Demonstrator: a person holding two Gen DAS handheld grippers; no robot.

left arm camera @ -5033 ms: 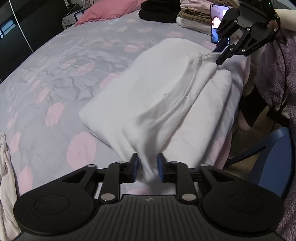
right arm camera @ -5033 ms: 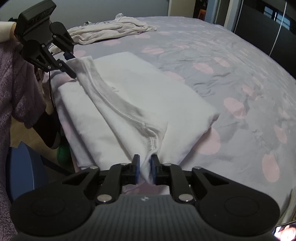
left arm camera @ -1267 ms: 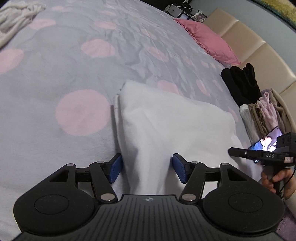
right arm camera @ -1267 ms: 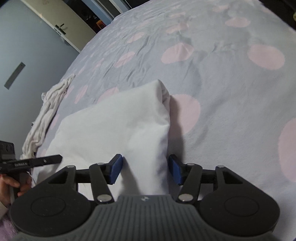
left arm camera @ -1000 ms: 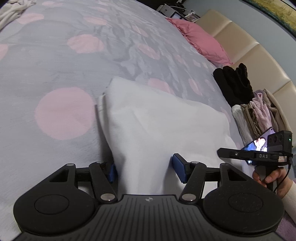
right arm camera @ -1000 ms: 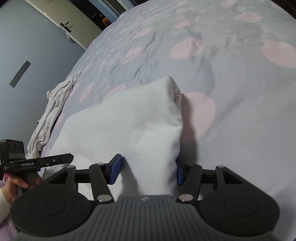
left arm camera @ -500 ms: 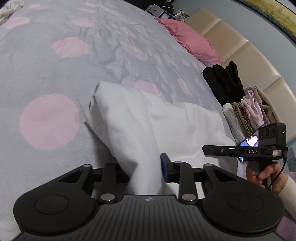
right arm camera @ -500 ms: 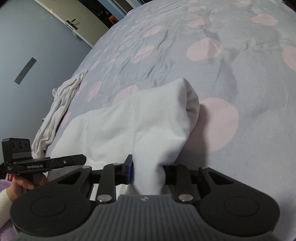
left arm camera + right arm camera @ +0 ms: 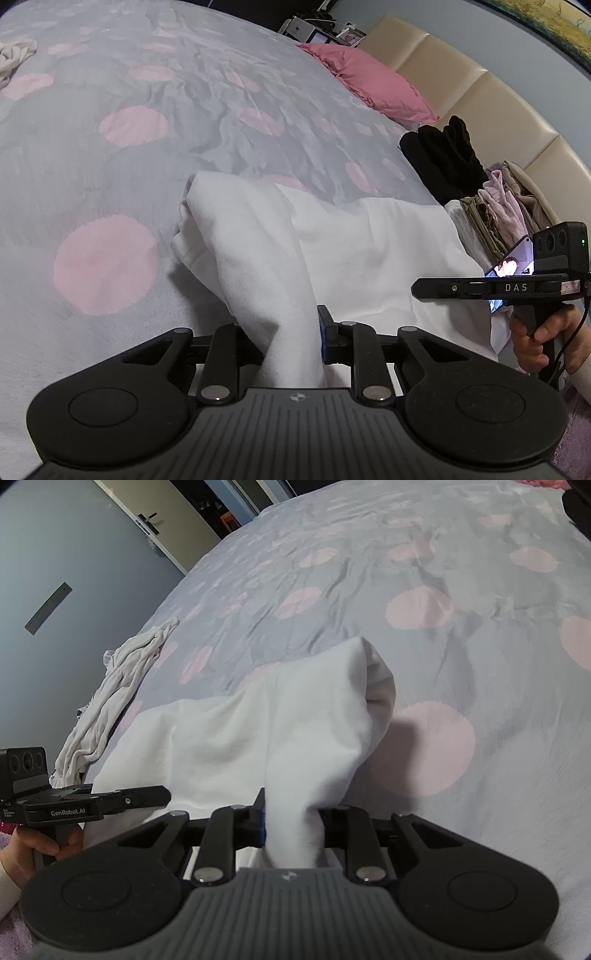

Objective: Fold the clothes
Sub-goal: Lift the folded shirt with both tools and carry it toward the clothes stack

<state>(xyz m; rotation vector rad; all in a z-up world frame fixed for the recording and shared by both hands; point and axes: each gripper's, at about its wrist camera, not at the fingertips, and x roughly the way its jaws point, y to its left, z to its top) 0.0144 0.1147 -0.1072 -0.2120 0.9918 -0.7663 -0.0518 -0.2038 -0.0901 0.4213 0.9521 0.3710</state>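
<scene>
"DAS" in white on the side of the right gripper [image 9: 428, 288], left wrist view; "GenRobot.AI" on the left gripper [image 9: 159, 795], right wrist view.

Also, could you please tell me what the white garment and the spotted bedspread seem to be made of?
White garment: probably soft, thick matte cotton knit; it bunches in rounded, bulky folds. Spotted bedspread: seemingly a fuzzy, fleece-like fabric; its grey surface with pink dots looks napped and dull, with shallow creases.
</scene>
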